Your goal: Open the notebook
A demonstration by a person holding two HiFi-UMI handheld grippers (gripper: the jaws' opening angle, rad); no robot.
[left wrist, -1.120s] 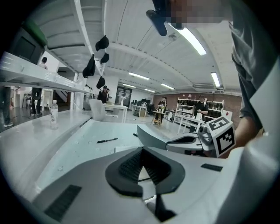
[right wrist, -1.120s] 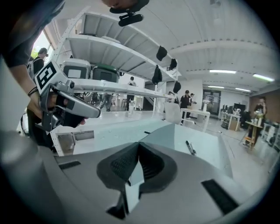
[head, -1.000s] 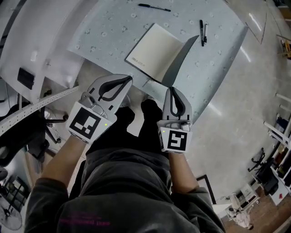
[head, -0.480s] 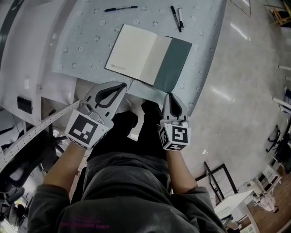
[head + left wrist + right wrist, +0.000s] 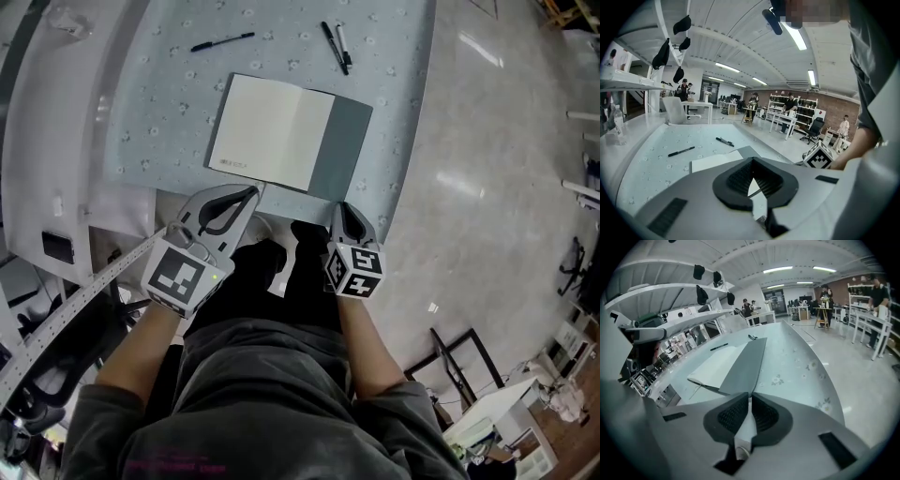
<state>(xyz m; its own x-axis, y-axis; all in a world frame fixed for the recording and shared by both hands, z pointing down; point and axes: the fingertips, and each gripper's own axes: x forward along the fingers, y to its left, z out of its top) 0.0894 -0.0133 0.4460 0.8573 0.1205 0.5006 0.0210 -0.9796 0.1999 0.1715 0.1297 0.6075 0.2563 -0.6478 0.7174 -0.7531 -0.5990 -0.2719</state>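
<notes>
Since a second ago the notebook's grey cover point(image 5: 343, 145) has dropped flat, and the right tool point(image 5: 340, 206) has sunk to the table point(image 5: 398, 103) edge, its jaws closed on nothing. The left tool point(image 5: 251, 192) is closed too, and empty. The notebook point(image 5: 277, 136) lies open just beyond both tips. The small print on its page is unreadable.

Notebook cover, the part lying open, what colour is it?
Dark greyish green. The cover shows best in the head view.

Near edge of your notebook point(image 5: 712, 161) lost behind your left gripper point(image 5: 753, 158), print point(image 5: 234, 163) on its left page too small to read, tabletop point(image 5: 403, 94) far edge cut off by head view's top, pens point(image 5: 336, 45) beside it too small to tell capped.
</notes>
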